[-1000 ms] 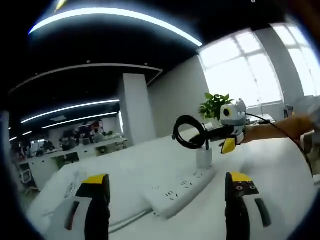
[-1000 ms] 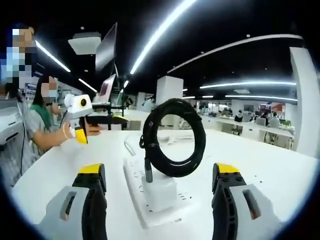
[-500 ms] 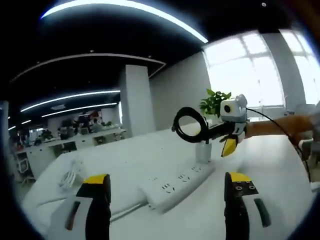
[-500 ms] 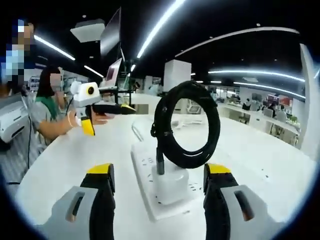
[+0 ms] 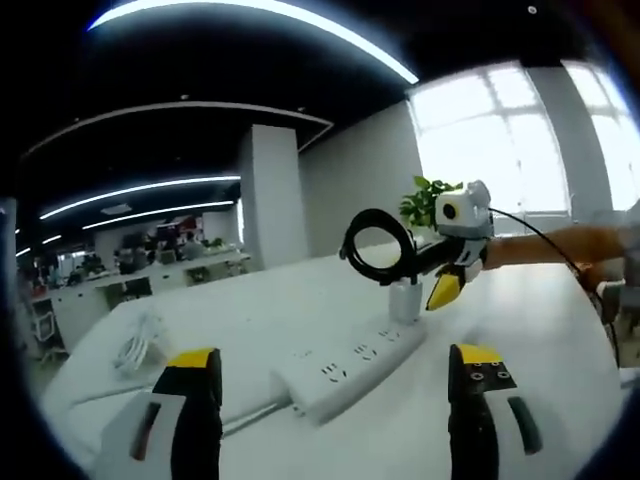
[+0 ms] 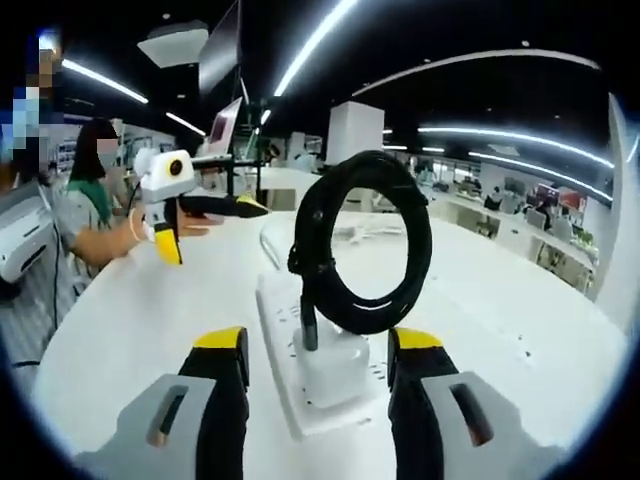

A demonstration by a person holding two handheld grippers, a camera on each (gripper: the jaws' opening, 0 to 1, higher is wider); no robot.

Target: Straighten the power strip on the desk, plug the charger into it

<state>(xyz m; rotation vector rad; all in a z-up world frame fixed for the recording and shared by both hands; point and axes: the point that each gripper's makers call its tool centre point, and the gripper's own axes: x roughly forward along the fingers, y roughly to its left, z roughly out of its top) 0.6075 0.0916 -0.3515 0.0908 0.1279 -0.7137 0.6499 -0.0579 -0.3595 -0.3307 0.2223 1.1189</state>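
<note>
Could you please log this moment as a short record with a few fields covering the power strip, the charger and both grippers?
surface: white desk
power strip: white power strip lying flat on the desk
charger: white charger standing on the strip's end, black coiled cable rising above it
right gripper: right gripper, jaws on either side of the charger, closing in; contact unclear
left gripper: left gripper, jaws wide apart, holding nothing
background: potted plant by the window

White power strip (image 6: 282, 345), white charger (image 6: 333, 365) with black coiled cable (image 6: 362, 255), white desk (image 6: 130, 330), yellow-tipped black tongs (image 5: 335, 375)
</note>
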